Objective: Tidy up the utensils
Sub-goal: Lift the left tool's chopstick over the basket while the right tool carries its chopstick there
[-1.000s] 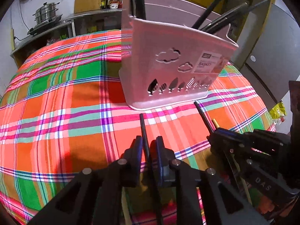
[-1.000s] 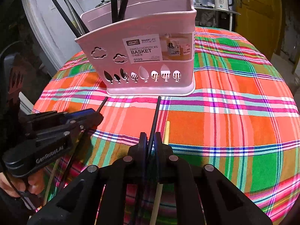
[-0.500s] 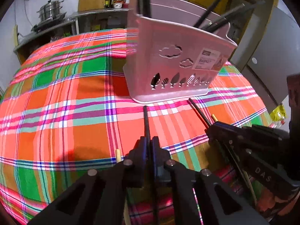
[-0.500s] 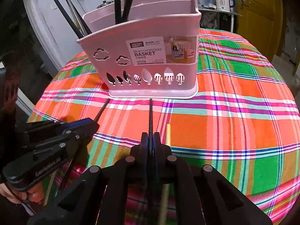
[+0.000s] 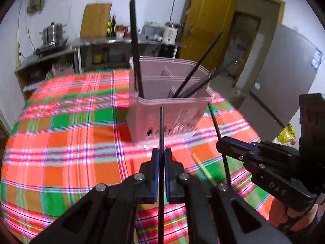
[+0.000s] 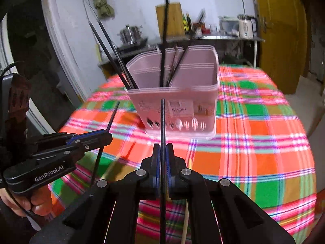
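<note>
A pink chopstick basket (image 5: pixel 170 101) (image 6: pixel 174 93) stands on the plaid tablecloth (image 5: pixel 61 142) with several black chopsticks upright in it. My left gripper (image 5: pixel 161 154) is shut on a black chopstick (image 5: pixel 161 126), held above the cloth and pointing at the basket. My right gripper (image 6: pixel 162 150) is shut on another black chopstick (image 6: pixel 162 122), also raised toward the basket. Each gripper shows in the other's view: the right gripper (image 5: pixel 221 142), the left gripper (image 6: pixel 107 136). A pale wooden chopstick (image 5: pixel 203 168) (image 6: pixel 185 219) lies on the cloth below.
The round table's edge falls off close on both sides. A counter (image 5: pixel 121 40) with pots, bottles and a kettle (image 6: pixel 246 27) runs along the back wall. A yellow door (image 6: pixel 282 30) is to the right.
Both grippers have lifted their black chopsticks off the cloth and risen, so the basket's open top now shows. The wooden chopstick stayed on the cloth.
</note>
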`<action>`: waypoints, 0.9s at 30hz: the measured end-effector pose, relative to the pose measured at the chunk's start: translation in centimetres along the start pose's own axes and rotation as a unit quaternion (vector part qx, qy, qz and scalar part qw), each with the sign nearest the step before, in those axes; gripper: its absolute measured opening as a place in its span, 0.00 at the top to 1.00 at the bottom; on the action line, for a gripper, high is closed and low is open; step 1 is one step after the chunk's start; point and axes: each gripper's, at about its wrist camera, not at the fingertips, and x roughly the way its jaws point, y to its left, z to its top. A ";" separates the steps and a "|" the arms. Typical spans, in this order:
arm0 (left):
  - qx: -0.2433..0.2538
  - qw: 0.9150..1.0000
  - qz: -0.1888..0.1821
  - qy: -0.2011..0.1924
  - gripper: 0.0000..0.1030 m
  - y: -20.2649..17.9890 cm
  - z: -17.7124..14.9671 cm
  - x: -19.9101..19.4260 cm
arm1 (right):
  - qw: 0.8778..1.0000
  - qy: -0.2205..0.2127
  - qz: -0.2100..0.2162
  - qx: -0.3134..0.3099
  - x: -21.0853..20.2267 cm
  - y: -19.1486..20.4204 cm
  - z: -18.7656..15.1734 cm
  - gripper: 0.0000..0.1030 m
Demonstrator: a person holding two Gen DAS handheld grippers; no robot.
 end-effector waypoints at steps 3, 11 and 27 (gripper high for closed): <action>0.004 1.000 -0.008 -0.024 0.95 -0.4 1.1 -1.9 | 1.000 -0.030 0.004 -0.003 -2.3 0.3 1.0 0.95; 0.013 0.998 -0.004 -0.058 0.95 -0.7 2.9 -4.5 | 0.997 -0.081 0.005 -0.009 -6.0 0.7 2.7 0.95; 0.028 0.998 0.000 -0.064 0.95 -1.9 3.0 -5.2 | 0.996 -0.093 0.005 -0.012 -6.6 0.7 2.9 0.95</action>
